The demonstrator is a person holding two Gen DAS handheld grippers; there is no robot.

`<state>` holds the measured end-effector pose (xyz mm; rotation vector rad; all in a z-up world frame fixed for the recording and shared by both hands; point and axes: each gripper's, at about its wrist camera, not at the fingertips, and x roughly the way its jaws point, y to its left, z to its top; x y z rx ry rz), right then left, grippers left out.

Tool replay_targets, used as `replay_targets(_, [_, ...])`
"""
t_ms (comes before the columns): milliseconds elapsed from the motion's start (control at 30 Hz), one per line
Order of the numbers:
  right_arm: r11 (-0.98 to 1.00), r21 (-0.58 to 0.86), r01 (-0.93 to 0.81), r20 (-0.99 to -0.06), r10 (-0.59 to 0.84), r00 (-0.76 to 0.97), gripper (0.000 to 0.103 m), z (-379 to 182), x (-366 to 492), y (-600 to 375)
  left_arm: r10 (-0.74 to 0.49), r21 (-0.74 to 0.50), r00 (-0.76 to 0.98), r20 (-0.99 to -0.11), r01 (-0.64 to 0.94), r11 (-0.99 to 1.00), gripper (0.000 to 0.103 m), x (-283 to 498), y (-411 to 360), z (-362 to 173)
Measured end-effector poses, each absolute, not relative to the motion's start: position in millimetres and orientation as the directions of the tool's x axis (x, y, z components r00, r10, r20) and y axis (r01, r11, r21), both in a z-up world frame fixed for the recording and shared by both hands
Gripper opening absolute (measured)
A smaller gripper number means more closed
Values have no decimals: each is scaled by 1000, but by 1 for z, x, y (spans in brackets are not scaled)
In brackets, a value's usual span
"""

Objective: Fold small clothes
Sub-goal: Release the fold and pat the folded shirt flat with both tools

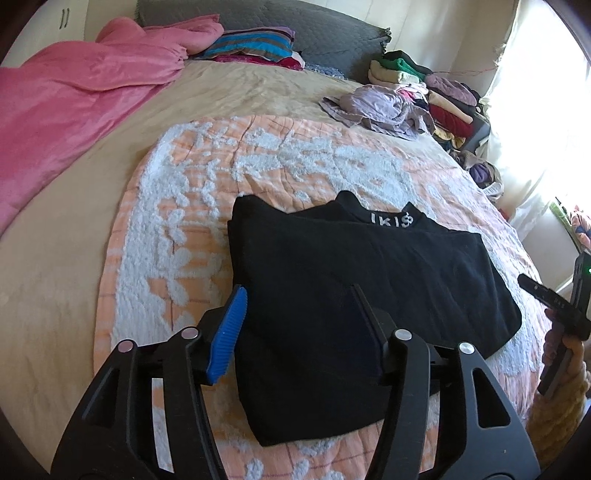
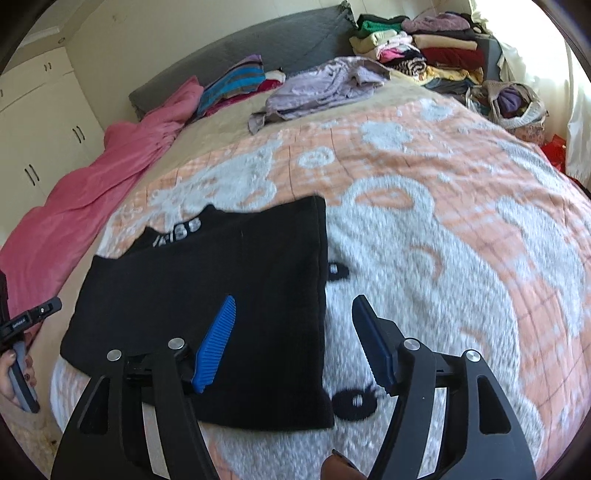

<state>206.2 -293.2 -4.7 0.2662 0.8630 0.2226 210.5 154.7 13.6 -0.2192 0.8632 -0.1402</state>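
A black top with white lettering on its collar lies folded into a flat rectangle on the orange-and-white bedspread; it also shows in the right wrist view. My left gripper is open and empty, hovering over the near left part of the top. My right gripper is open and empty above the top's right edge, one finger over the cloth, the other over the bedspread. The right gripper's body shows at the right edge of the left wrist view.
A pink blanket lies along the bed's left side. Striped folded cloth sits by the grey headboard. A crumpled lilac garment and stacks of folded clothes sit at the far right. White wardrobes stand beyond.
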Motion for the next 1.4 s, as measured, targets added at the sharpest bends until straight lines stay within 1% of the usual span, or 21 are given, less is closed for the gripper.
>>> replay_targets(200, [945, 321, -69, -758, 300, 579, 64, -27, 194, -293, -218, -276, 597, -772, -5, 961, 52, 194, 157, -12])
replay_targets(300, [964, 266, -33, -795, 238, 558, 61, -38, 190, -293, -213, -272, 570, -794, -20, 962, 52, 189, 155, -27])
replay_targets(533, [976, 217, -4, -794, 179, 580, 60, -41, 177, -292, -225, -298, 542, -810, -49, 953, 52, 176, 155, -48])
replay_targets(667, [983, 183, -3, -791, 149, 594, 61, -37, 172, -289, -221, -299, 547, -808, -56, 953, 52, 172, 155, -47])
replay_targets(867, [981, 191, -9, -786, 159, 597, 62, -35, 165, -290, -220, -289, 546, -808, -42, 956, 52, 166, 150, -42])
replay_targets(967, [980, 199, -10, -783, 166, 599, 67, -33, 163, -290, -219, -286, 550, -806, -38, 957, 52, 163, 148, -38])
replay_targets(1067, [979, 204, -13, -781, 171, 601, 75, -31, 160, -288, -216, -282, 551, -806, -36, 959, 52, 162, 146, -36])
replay_targets(1133, [976, 215, -21, -775, 184, 605, 75, -29, 157, -287, -214, -280, 553, -805, -36, 959, 52, 160, 146, -35])
replay_targets(1167, [975, 219, -24, -772, 188, 607, 78, -28, 156, -286, -213, -279, 554, -804, -35, 960, 52, 159, 146, -34])
replay_targets(1233, [973, 228, -30, -765, 198, 613, 83, -26, 153, -285, -211, -276, 556, -804, -35, 960, 54, 157, 145, -32])
replay_targets(1300, [971, 236, -33, -760, 206, 617, 91, -24, 151, -284, -208, -272, 560, -802, -33, 962, 57, 155, 144, -30])
replay_targets(1367, [971, 237, -33, -758, 206, 619, 94, -22, 148, -283, -205, -270, 564, -800, -33, 962, 58, 155, 144, -28])
replay_targets(1400, [970, 239, -35, -757, 209, 619, 96, -21, 147, -282, -206, -271, 566, -798, -32, 962, 61, 154, 144, -27])
